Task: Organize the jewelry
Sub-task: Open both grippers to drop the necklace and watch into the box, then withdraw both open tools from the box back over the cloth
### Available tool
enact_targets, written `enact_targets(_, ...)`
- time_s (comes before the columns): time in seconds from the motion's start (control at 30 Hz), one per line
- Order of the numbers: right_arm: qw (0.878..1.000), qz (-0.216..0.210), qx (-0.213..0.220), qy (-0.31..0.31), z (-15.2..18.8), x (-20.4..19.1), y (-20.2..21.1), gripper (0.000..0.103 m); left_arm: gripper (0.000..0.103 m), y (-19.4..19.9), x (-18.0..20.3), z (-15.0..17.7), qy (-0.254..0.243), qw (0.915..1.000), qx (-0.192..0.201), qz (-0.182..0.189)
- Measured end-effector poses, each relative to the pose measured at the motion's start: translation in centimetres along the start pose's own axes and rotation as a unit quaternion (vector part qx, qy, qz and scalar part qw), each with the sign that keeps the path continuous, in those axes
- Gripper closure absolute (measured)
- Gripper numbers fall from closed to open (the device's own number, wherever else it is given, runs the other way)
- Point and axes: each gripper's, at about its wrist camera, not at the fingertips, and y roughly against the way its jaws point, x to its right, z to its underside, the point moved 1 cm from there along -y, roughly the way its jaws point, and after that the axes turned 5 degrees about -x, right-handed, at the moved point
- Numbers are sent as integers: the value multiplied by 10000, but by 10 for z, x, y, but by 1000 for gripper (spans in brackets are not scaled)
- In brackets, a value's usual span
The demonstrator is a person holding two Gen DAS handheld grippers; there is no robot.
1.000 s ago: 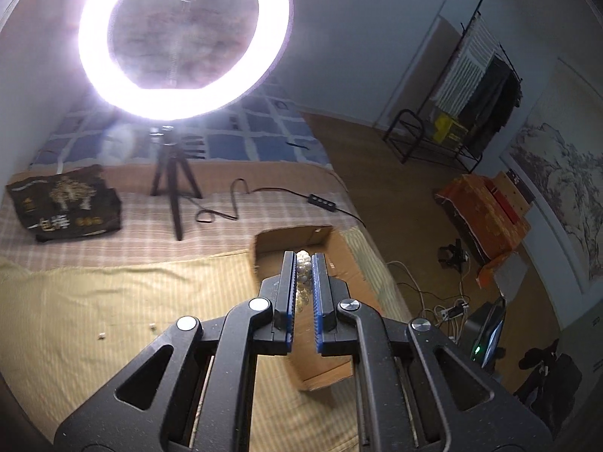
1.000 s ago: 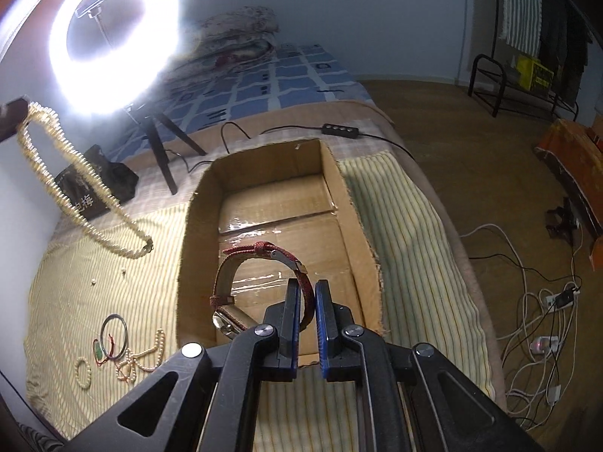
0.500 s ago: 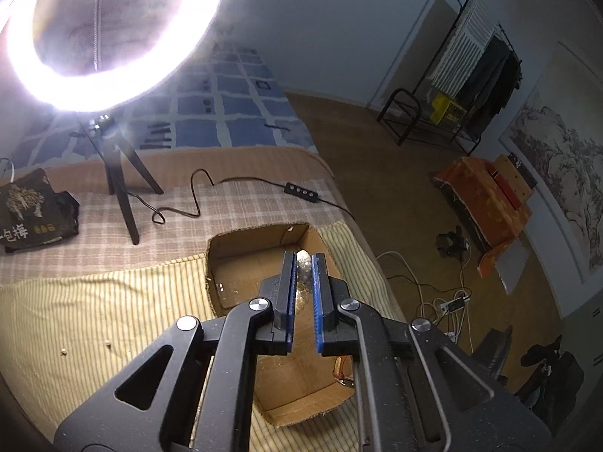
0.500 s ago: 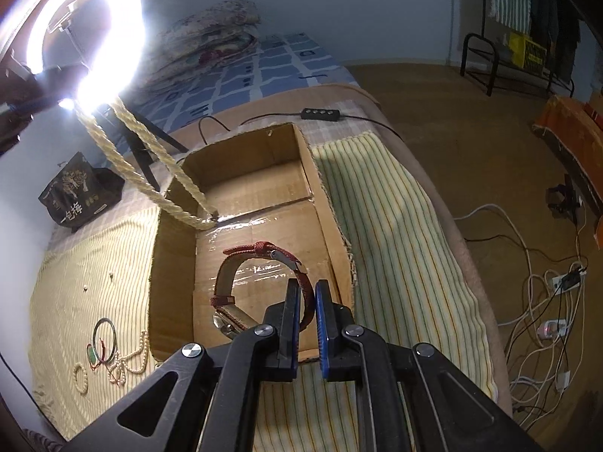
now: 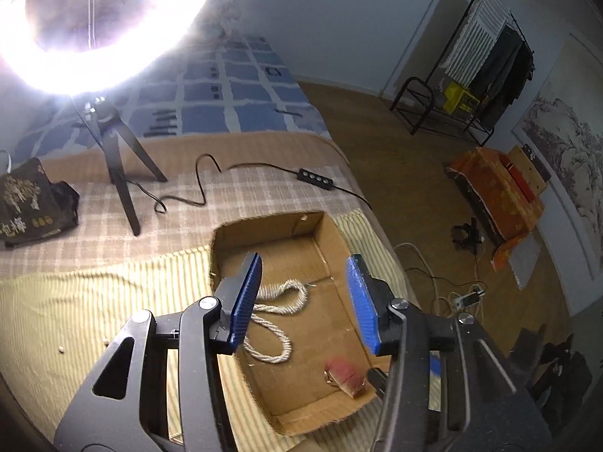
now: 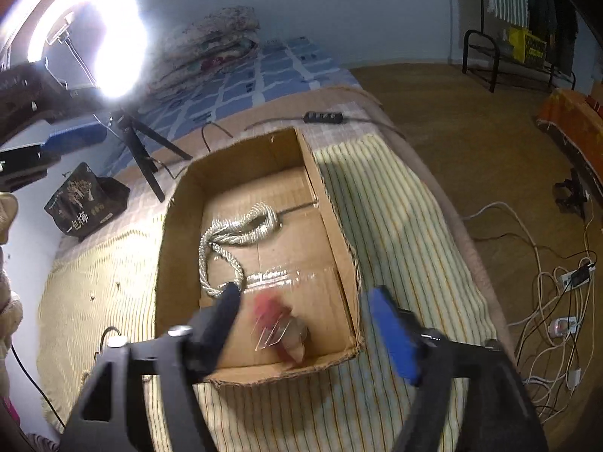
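Observation:
A cardboard box (image 5: 264,222) lies open on the striped cloth. In the left wrist view a pale twisted bead necklace (image 5: 279,316) rests loose on the box floor, below my left gripper (image 5: 303,301). Its jaws are opening and nothing is between the blue pads. My right gripper (image 6: 307,329) hovers over the box's near end (image 6: 241,150), jaws opening wide. Beneath it a red-strapped watch (image 6: 275,324) shows blurred, free of both fingers, on or just above the box floor. The same watch (image 5: 345,374) appears in the near right corner, and the necklace (image 6: 233,233) further back in the box.
A bright ring light on a black tripod (image 5: 120,158) stands behind the box, with its cable and switch (image 5: 316,180). A black bag (image 6: 86,199) lies at the left. The bed edge drops off on the right to a floor with cables (image 6: 557,301).
Both grippers have gone from shut to open. The necklace left the left gripper and lies in the box; the watch left the right gripper. The left gripper came nearer over the box.

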Motion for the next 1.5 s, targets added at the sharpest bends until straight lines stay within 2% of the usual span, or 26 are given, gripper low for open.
enact_targets(0.13,9999,45,109,66,-2,-6,6,18,55,1,-9,4,2,10000,-26,-70)
enact_targets(0.6,9994,-122,330,63,-2,-27,25,18,56,41,-68,31,65,9993,138,-331)
enact_targets(1.03,9971,-340,556,389,-4,-81,31,18,56,85,-171,79,230,9945,383,-952)
enact_targets(1.27,9943,-592,373,809,6,-121,23,24,56,85,-222,122,448,9947,126,-919)
enact_targets(1.37,9920,-664,240,1043,14,-139,19,26,63,86,-237,140,589,9947,-61,-842)
enact_targets(1.5,9887,-781,7,1277,24,-160,9,31,63,95,-249,161,526,9943,-191,-904)
